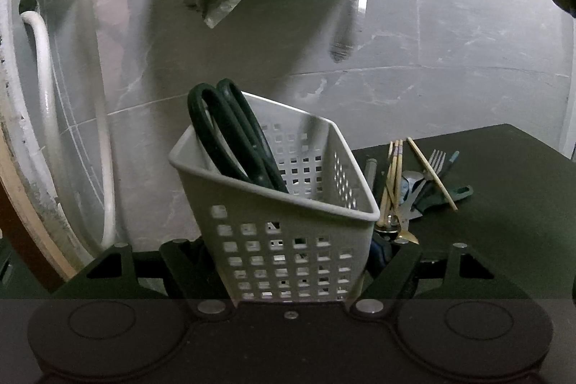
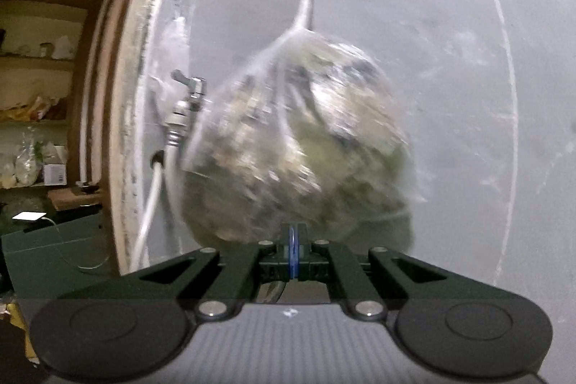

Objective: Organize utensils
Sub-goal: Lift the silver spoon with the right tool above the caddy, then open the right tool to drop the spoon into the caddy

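The perforated grey basket (image 1: 277,204) sits tilted between the fingers of the left hand-held gripper (image 1: 291,261), which is clamped on its lower walls. Dark-handled scissors (image 1: 234,135) stand in it, handles up, leaning against the back corner. The basket looks like thin plastic: light, somewhat flexible, and liable to tip under the scissors' weight, so a hold low on both side walls, as now, appears sound.

The loose utensils (image 1: 414,182) lie in a heap on the dark bench (image 1: 504,204), just right of the basket: wooden chopsticks, a fork, spoons and a dark-handled item. These are stiff, slim and likely slippery; each is best taken across the handle, near its middle.

The right hand-held gripper (image 2: 293,258) is closed on a thin blue-edged piece, with a rounded metal shape visible below its fingers. This is probably a utensil seen edge-on, though blur prevents a firm identification. It faces a clear plastic bag (image 2: 298,146) of greenish contents hanging on the grey tiled wall (image 2: 468,96), beside a tap (image 2: 189,89) with a white hose (image 1: 93,96).
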{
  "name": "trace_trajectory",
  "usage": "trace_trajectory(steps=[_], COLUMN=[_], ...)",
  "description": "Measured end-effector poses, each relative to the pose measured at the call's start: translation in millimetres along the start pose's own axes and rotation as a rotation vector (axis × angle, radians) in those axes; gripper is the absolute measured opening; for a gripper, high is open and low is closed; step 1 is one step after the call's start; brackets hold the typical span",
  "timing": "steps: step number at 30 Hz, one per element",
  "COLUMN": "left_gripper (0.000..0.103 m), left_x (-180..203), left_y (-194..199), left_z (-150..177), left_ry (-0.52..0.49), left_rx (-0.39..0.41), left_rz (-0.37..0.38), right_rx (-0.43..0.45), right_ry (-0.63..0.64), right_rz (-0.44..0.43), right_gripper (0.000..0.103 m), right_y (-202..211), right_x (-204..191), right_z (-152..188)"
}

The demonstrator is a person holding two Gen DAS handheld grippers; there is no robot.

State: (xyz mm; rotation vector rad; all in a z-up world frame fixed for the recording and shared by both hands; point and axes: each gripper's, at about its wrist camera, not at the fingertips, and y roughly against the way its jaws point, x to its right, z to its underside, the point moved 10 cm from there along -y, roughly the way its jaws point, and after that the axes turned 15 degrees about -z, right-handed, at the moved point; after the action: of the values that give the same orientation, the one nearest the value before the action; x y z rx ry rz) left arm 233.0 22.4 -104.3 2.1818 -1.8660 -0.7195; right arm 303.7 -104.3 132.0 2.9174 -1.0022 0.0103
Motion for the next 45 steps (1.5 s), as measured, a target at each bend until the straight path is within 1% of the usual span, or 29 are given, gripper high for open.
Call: trace_trajectory(steps=[3, 7, 12, 17, 26, 35, 45], left_gripper=[0.078, 0.078, 0.078, 0.078, 0.078, 0.078, 0.078], left_x=[0, 1, 1, 0, 0, 0, 0], left_y=[4, 10, 16, 17, 17, 17, 17], left_z=[1, 4, 7, 8, 8, 8, 8], left_ry=[-0.01, -0.022, -0.031, -0.03, -0.032, -0.032, -0.033], left_rx=[0.003, 0.015, 0.021, 0.024, 0.025, 0.026, 0.027], left_rz=[0.015, 0.036, 0.046, 0.048, 0.05, 0.051, 0.051], right_rx=[-0.008, -0.023, -0.063, -0.108, -0.14, -0.171, -0.182], right_ry=[0.007, -0.004, 0.015, 0.068, 0.07, 0.163, 0.162], right_rz=[-0.026, -0.043, -0.036, -0.031, -0.027, 0.012, 0.018], right_gripper=[0.0, 0.0, 0.0, 0.0, 0.0, 0.0, 0.001], right_y=[-9, -18, -25, -30, -31, -33, -37], right_x=[-15, -28, -42, -57, -63, -75, -82], right_z=[-1, 7, 24, 38, 52, 65, 76])
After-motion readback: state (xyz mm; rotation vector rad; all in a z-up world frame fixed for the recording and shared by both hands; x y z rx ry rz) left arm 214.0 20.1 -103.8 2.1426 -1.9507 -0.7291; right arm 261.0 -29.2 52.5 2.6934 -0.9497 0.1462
